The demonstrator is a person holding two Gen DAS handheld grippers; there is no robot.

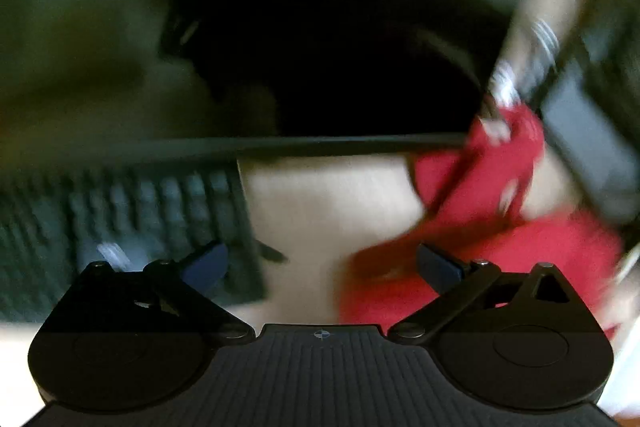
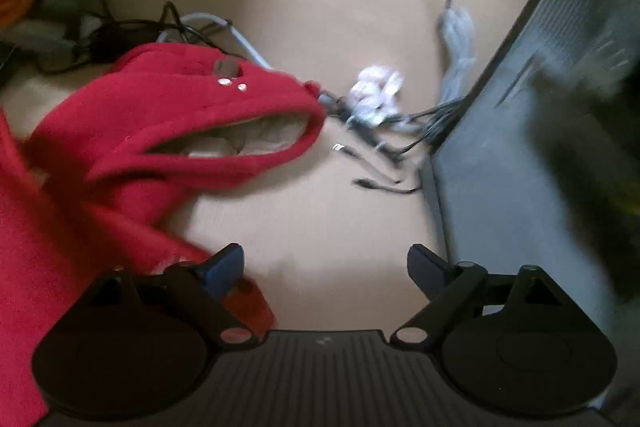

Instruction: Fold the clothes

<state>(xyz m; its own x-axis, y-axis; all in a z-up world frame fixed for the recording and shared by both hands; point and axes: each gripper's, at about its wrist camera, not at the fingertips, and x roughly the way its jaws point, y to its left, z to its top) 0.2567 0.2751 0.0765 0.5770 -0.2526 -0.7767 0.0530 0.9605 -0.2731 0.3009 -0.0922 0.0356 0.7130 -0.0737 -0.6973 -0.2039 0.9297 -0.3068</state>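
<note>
A red fleece garment (image 2: 132, 131) with a hood and metal snaps lies rumpled on the beige table (image 2: 320, 7), at the left of the right wrist view. My right gripper (image 2: 325, 265) is open and empty, its left finger at the garment's edge. In the blurred left wrist view the same red garment (image 1: 492, 239) lies at the right. My left gripper (image 1: 322, 265) is open and empty above bare table (image 1: 328, 203), its right finger beside the red cloth.
A dark keyboard (image 1: 132, 223) lies at the left, under a black monitor (image 1: 320, 39). A tangle of cables (image 2: 380, 131) and crumpled white paper (image 2: 376, 91) lie mid-table. A grey laptop-like slab (image 2: 520, 147) stands at the right. More cables (image 2: 120, 31) lie behind the garment.
</note>
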